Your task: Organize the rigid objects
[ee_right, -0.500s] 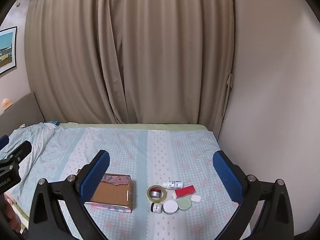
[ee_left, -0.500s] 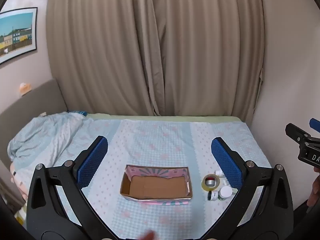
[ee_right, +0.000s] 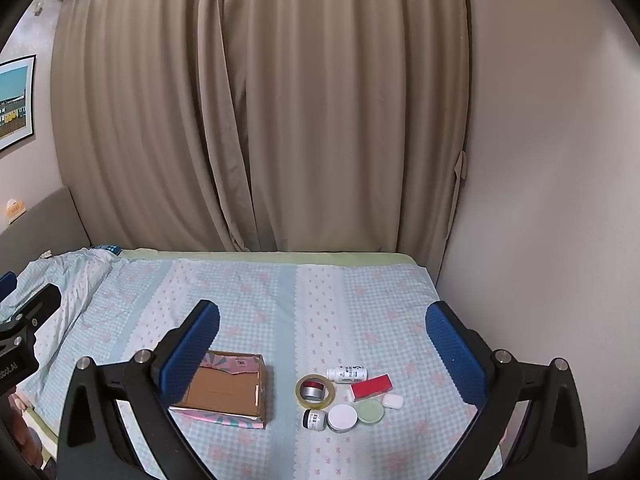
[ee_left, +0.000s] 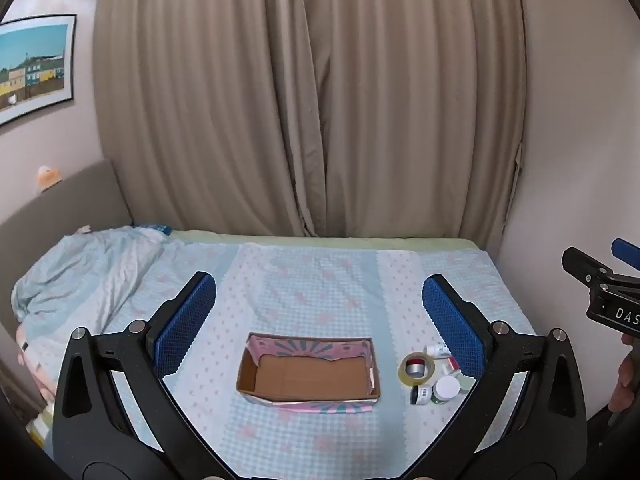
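An open cardboard box (ee_left: 308, 376) with pink patterned sides lies on the bed, empty; it also shows in the right wrist view (ee_right: 224, 390). To its right lies a cluster: a tape roll (ee_right: 315, 389), a white bottle (ee_right: 346, 373), a red box (ee_right: 371, 386), a small dark jar (ee_right: 314, 419), a white-lidded jar (ee_right: 342, 417), a green lid (ee_right: 370, 412) and a white case (ee_right: 392, 401). My left gripper (ee_left: 320, 320) is open and empty above the box. My right gripper (ee_right: 323, 340) is open and empty above the cluster.
The bed (ee_right: 280, 292) has a blue checked sheet. A rumpled blanket (ee_left: 80, 272) lies at its left end. Beige curtains (ee_left: 308, 100) hang behind the bed. A wall (ee_right: 540, 240) runs along the bed's right side.
Both grippers have barely shifted; the objects and the box lie as before.
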`<state>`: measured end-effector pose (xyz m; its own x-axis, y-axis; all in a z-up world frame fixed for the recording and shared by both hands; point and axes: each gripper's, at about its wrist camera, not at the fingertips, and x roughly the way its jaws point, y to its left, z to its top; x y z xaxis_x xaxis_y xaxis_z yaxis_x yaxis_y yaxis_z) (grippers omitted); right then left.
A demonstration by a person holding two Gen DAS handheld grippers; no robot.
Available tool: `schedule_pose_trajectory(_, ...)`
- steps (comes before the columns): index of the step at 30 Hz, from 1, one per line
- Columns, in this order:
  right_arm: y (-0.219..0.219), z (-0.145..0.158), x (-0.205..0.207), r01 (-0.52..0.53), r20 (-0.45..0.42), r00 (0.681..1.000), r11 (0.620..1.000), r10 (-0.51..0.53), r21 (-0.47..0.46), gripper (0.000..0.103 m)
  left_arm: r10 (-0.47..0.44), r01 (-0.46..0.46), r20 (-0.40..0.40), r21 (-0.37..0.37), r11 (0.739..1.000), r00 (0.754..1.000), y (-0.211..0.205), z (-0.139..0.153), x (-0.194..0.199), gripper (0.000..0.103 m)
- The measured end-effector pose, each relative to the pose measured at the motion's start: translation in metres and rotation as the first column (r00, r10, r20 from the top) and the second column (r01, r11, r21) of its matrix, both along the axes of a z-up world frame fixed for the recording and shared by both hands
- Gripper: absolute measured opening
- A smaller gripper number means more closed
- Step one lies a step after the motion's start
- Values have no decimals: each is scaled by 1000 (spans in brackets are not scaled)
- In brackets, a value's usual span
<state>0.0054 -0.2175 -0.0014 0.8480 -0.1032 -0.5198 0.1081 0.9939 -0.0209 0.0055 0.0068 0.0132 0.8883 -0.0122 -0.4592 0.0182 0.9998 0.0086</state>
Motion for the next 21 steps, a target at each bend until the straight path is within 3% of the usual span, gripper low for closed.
schedule_pose_trajectory(21,-1,1,4,1,2,1000,1000,-1,2,103,-2,2,14,-2,1000,1000,0,4,-11,103)
